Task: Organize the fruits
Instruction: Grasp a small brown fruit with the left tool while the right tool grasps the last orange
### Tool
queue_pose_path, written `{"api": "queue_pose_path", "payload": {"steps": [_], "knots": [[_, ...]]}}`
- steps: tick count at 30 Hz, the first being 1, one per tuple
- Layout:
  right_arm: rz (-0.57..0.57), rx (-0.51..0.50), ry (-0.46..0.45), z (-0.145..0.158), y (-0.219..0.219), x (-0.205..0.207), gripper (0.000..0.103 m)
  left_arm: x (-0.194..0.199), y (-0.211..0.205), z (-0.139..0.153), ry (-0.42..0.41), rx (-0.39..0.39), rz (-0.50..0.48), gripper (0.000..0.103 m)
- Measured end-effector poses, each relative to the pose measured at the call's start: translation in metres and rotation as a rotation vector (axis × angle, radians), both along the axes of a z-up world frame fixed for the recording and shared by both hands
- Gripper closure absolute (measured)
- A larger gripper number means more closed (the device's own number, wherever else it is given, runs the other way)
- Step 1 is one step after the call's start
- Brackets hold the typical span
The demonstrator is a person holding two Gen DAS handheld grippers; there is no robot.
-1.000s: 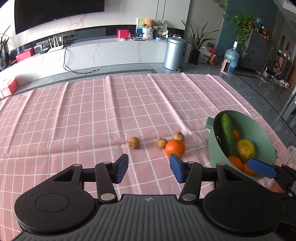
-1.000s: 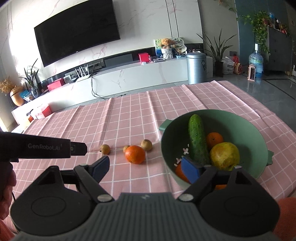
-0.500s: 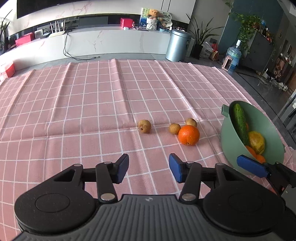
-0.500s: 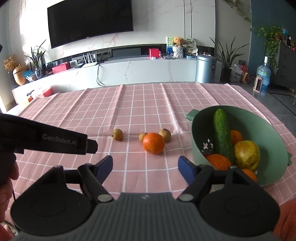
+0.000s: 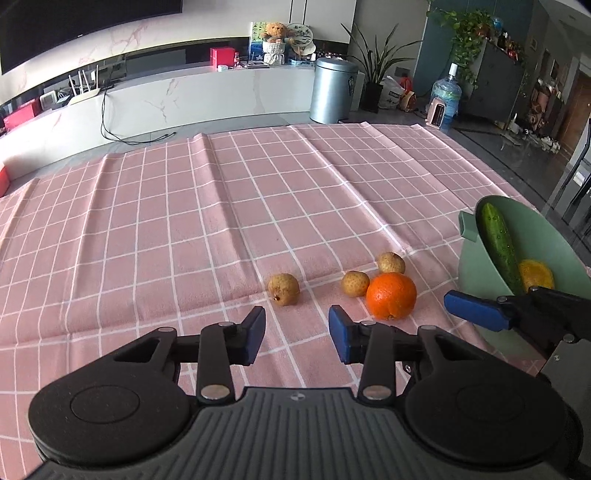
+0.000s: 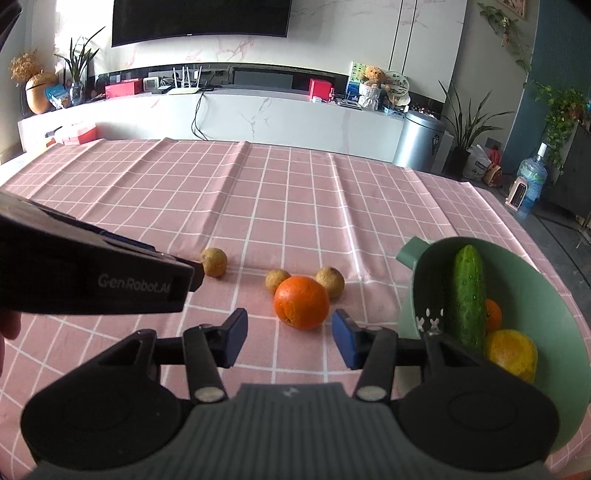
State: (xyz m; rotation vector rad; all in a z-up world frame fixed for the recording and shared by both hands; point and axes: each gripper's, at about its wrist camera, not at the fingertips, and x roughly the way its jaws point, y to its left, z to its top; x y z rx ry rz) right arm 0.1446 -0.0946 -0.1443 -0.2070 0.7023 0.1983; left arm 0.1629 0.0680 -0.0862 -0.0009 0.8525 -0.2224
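item: left gripper (image 5: 297, 334), blue pads spread apart and holding nothing, hovering over the pink checked tablecloth (image 5: 184, 229), the lone brown fruit (image 5: 283, 289) lying just ahead of the gap.

item: right gripper (image 6: 290, 338), pads spread wide and empty, the orange (image 6: 301, 302) sitting just beyond the gap between them, not touching either pad.

item: orange, resting on the tablecloth toward its right side, touching or nearly touching two small brown fruits (image 6: 278, 280) (image 6: 330, 281) lying behind it; a third brown fruit (image 6: 214, 261) lying apart to the left.

item: green bowl (image 6: 546, 295), standing at the right edge of the tablecloth, near the orange; a cucumber (image 6: 469, 295) leaning lengthwise inside it, a yellow-green fruit (image 6: 511, 354) and a small orange fruit (image 6: 493, 314) lying beside the cucumber.

item: background, beyond the far edge of the tablecloth: a white marble-look cabinet (image 6: 258, 114), a wall television (image 6: 199, 16), a grey bin (image 5: 333, 90), potted plants (image 5: 376, 70), a water bottle (image 5: 445, 96).
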Motion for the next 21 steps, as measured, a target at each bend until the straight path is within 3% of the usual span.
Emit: {"api": "queue_pose_path", "payload": {"steps": [4,8,15,21], "knots": [[0.022,-0.059,-0.006,-0.005,0.007,0.013,0.055,0.013,0.001,-0.009,0.0,-0.021,-0.003,0.056],[0.05,-0.123,-0.018,-0.012,0.015,0.02,0.055,0.021,-0.003,-0.022,0.002,0.024,0.01,0.056],[0.047,-0.131,0.004,-0.022,0.014,0.031,0.055,0.03,-0.01,-0.032,-0.005,0.042,0.002,0.057],[0.051,-0.136,-0.002,-0.025,0.014,0.032,0.056,0.036,-0.012,-0.037,-0.003,0.043,0.006,0.068]]}}
